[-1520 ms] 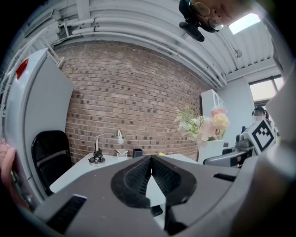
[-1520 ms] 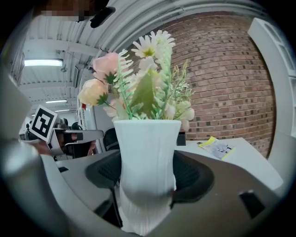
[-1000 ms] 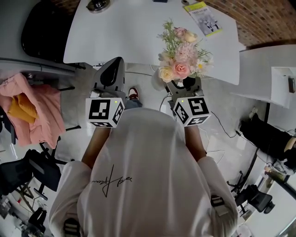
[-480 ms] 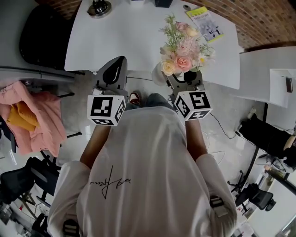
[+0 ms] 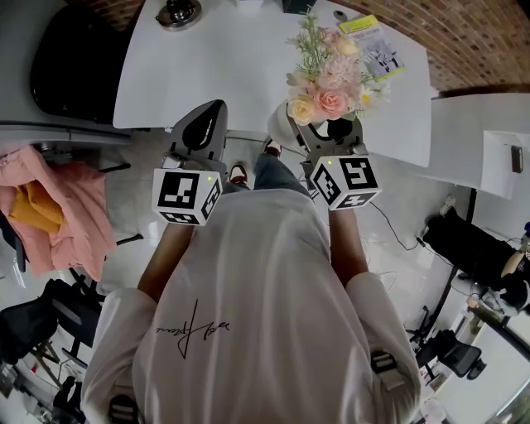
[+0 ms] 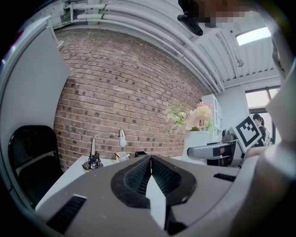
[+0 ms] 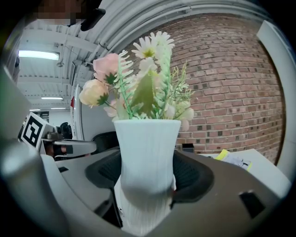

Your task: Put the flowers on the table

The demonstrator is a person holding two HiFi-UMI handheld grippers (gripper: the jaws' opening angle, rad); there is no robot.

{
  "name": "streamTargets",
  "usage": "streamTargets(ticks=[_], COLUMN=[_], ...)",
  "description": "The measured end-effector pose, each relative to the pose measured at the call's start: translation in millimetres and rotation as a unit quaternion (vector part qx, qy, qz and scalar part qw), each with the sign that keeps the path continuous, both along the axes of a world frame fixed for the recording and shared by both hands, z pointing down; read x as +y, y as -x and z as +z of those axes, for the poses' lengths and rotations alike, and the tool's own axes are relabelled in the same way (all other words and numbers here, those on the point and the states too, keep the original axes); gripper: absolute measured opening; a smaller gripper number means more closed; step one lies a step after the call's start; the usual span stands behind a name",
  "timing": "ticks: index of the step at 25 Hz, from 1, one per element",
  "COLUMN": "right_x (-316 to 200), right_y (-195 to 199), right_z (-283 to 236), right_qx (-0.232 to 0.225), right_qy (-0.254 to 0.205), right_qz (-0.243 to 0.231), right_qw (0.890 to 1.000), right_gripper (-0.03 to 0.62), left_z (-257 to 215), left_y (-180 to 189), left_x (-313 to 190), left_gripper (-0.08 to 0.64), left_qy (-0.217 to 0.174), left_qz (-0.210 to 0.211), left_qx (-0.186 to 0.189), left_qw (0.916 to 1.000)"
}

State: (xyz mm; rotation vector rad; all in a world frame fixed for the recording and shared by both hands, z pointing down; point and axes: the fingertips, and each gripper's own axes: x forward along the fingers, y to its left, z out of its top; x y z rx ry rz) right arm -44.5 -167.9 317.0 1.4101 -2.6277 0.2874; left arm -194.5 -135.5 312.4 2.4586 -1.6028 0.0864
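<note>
A bunch of pink, cream and white flowers stands in a ribbed white vase. My right gripper is shut on the vase's body and holds it upright in the air, at the near edge of the white table. In the right gripper view the flowers rise above the jaws, which press on both sides of the vase. My left gripper hovers to the left of it, just short of the table edge, with its jaws shut and nothing in them. The left gripper view shows the flowers off to its right.
On the table lie a yellow-edged booklet at the far right and a metal lamp base at the far left. A black chair stands left of the table, pink cloth lies lower left, and a second white table stands to the right.
The person has stepped toward the table. The right gripper has carried the vase forward, so the flowers now reach further over the tabletop. The left gripper kept pace, still shut.
</note>
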Motion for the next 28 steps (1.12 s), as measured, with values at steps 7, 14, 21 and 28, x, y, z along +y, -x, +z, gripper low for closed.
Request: streamTargets(ticks=[7,14,21,28], right_x=[-23.3,-50.1,-74.0,-93.6], right_y=[3.2,1.2,-1.7,-10.9], right_z=[0.3,13.0,20.5,30.6], right_qx=[0.004,0.009,0.007,0.001], right_qy=[-0.008,0.002,0.006,0.015], right_qz=[-0.002,-0.004,-0.004,0.001], right_qw=[1.0,1.0,1.0,1.0], right_gripper=[0.339,0.339,0.339,0.339], left_z=[5.2,11.2,21.3,29.7], left_y=[-2.9,-6.0,-9.3,-27.1], left_x=[-13.7,-31.6,-50.9,-70.8], left_gripper=[0.005,0.005,0.005,0.005], left_qy=[0.012,0.024,0.038,0.051], left_qz=[0.006,0.003,0.004,0.013], left_qx=[0.001,0.006,0.001,-0.002], left_qw=[0.9999,0.9997,0.9993,0.9986])
